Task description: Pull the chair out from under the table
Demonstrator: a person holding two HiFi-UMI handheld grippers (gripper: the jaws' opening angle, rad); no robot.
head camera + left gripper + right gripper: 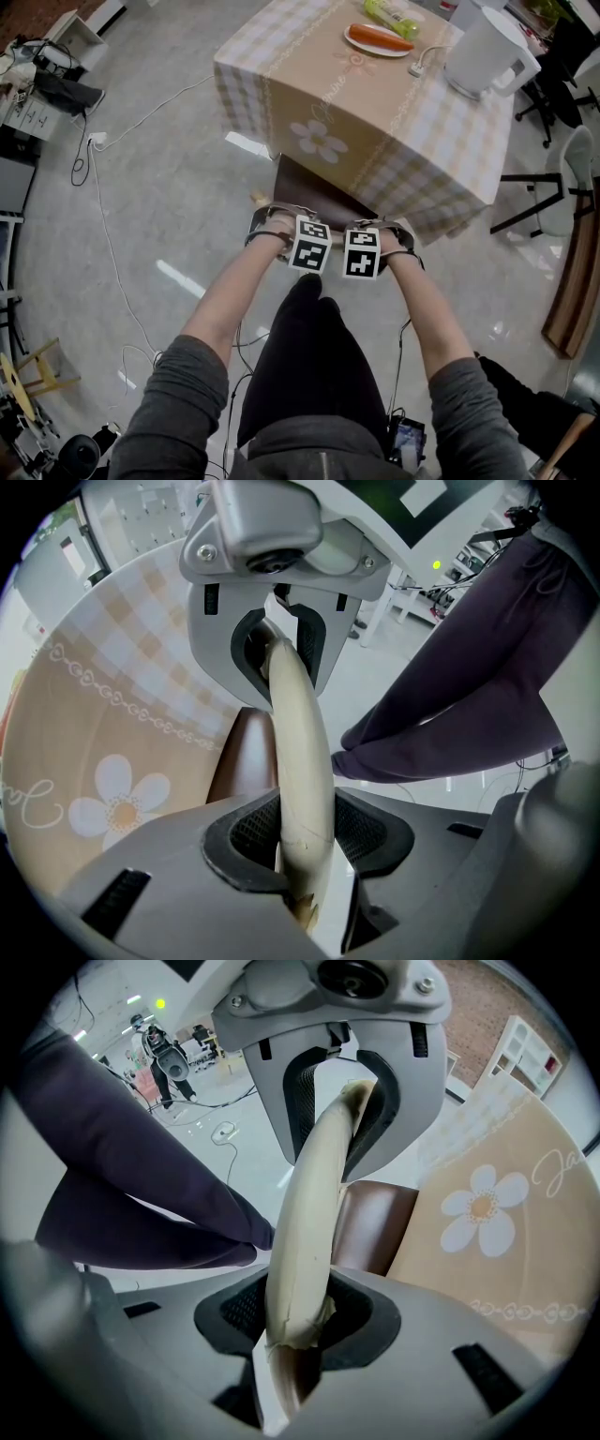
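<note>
The chair's brown seat (309, 184) shows partly from under the table (375, 112), which wears a checked cloth with a flower print. Both grippers point down onto the chair's cream top rail, side by side. My left gripper (272, 231) is shut on the rail (298, 752), whose curved bar runs between its pads. My right gripper (398, 234) is shut on the same rail (314, 1213), where the covering is torn near the lower pad. The seat (246, 761) (375, 1227) and the tablecloth (112, 752) (497, 1213) lie beyond the rail. The chair's legs are hidden.
The person's dark-trousered leg (314, 347) stands right behind the chair. On the table are a white kettle (483, 52) and a plate with a carrot (378, 37). Cables (103, 225) trail over the floor at left. Black chairs (553, 187) stand at right.
</note>
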